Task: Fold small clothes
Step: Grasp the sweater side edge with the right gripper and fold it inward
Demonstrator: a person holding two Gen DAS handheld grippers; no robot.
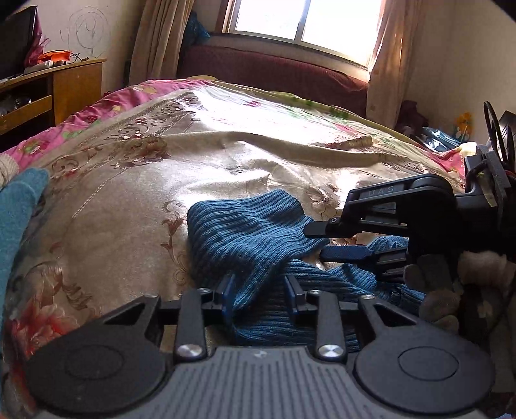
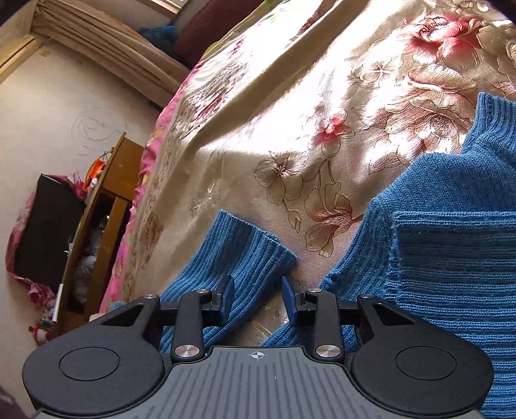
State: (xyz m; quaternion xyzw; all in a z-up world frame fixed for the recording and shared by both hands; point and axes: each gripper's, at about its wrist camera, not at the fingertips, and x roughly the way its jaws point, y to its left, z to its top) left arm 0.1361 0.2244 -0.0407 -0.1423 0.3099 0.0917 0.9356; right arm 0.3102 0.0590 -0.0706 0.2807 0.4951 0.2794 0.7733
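A small blue ribbed knit sweater [image 1: 251, 235] lies on the floral bedspread [image 1: 129, 199]. In the left wrist view my left gripper [image 1: 259, 290] is open, its jaws on either side of the sleeve fabric. My right gripper [image 1: 317, 240] comes in from the right, open, its fingers above and below the sleeve's edge. In the right wrist view the right gripper [image 2: 258, 296] is open over the ribbed sleeve cuff [image 2: 238, 254]. The sweater body [image 2: 451, 251] lies to the right, folded over itself.
A wooden cabinet [image 1: 64, 87] with a dark screen stands left of the bed. A window with curtains [image 1: 303, 22] and a maroon sofa [image 1: 274, 71] lie behind. A teal cloth [image 1: 16, 219] sits at the left edge. A gloved hand [image 1: 435, 290] holds the right gripper.
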